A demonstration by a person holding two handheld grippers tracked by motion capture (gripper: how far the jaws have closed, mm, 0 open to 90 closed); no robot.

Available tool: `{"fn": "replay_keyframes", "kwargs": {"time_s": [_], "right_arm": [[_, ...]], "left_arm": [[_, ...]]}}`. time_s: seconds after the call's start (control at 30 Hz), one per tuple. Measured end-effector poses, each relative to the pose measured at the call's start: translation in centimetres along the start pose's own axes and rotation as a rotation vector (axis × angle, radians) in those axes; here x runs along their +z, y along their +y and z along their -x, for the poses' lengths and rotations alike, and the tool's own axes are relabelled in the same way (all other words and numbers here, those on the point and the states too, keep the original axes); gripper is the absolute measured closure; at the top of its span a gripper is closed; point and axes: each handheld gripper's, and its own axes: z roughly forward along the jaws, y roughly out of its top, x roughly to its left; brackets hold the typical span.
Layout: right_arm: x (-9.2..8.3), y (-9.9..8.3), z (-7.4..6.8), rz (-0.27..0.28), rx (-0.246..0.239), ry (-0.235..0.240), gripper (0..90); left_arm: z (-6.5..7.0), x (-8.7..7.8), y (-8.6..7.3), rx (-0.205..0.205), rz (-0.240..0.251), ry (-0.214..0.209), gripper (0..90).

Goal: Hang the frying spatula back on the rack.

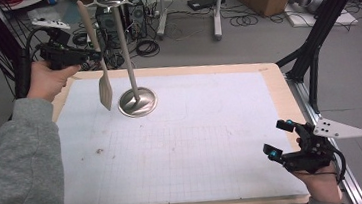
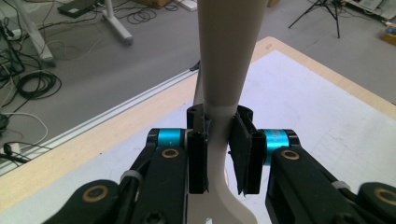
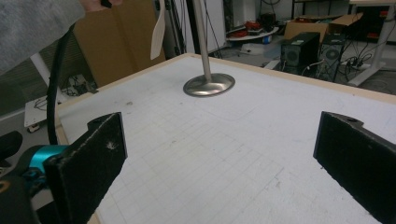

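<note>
A: White gridded mat (image 1: pixel 183 147) lies bare but for the steel stand (image 1: pixel 137 102) with a round base at eleven o'clock.

B: The beige wooden spatula (image 1: pixel 100 64)?

A: Clamped upright, blade down, in the left gripper (image 1: pixel 95 55), just left of the stand — seemingly not yet hung. The right gripper (image 1: pixel 279 140) gapes empty at four o'clock. The stand's top hooks are too blurred to read.
</note>
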Motion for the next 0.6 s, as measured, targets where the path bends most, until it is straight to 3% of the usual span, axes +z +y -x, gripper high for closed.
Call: {"fn": "replay_keyframes", "kwargs": {"time_s": [0.6], "right_arm": [[-0.03,0.01,-0.01,0.0,0.001,0.0,1.4]], "left_arm": [[0.59,0.79,0.51,0.012,-0.021,-0.008,77.2]]}}
